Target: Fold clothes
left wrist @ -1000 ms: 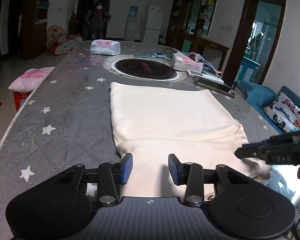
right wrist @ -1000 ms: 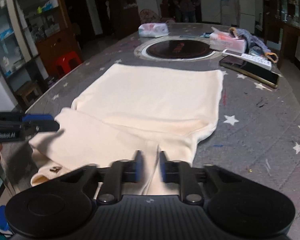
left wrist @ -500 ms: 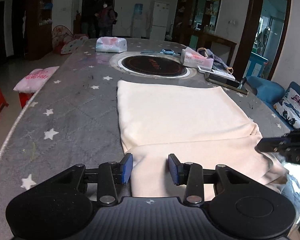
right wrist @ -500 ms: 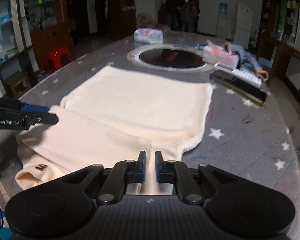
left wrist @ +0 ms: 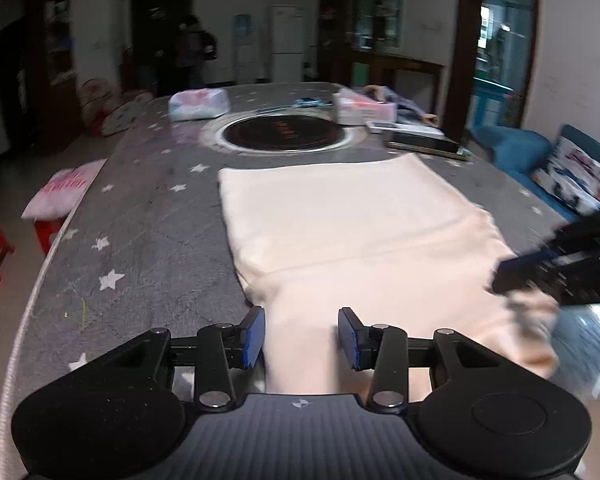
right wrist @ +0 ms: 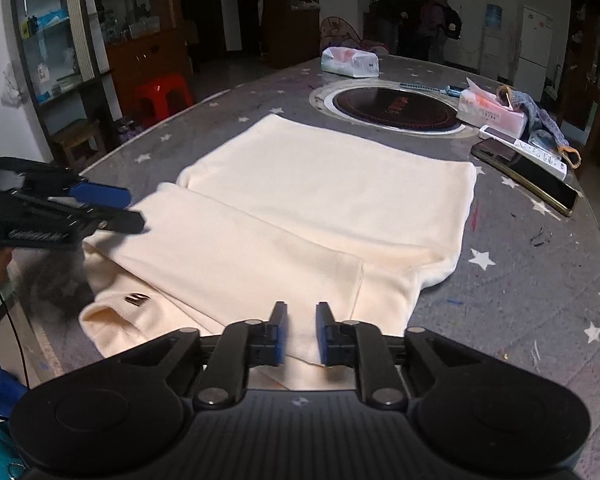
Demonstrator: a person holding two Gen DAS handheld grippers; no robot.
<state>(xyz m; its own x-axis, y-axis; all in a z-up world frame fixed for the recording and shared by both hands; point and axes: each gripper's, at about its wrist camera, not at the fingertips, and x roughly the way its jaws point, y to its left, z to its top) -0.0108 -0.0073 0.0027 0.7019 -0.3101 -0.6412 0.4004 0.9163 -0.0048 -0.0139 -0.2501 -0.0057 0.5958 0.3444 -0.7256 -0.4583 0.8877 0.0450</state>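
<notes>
now both grippers at near edge of cream garment, lying flat on star-print counter, near band already folded over. left gripper fingers parted, cloth between, unpinched. right gripper fingers just easing apart, cloth loose between. release both sides evenly; withdraw low without dragging fold.

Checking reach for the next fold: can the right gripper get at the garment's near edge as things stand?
Probably yes. The right gripper hangs over the cream garment with its fingers just parted, cloth between them; the left gripper is off to the side.
</notes>
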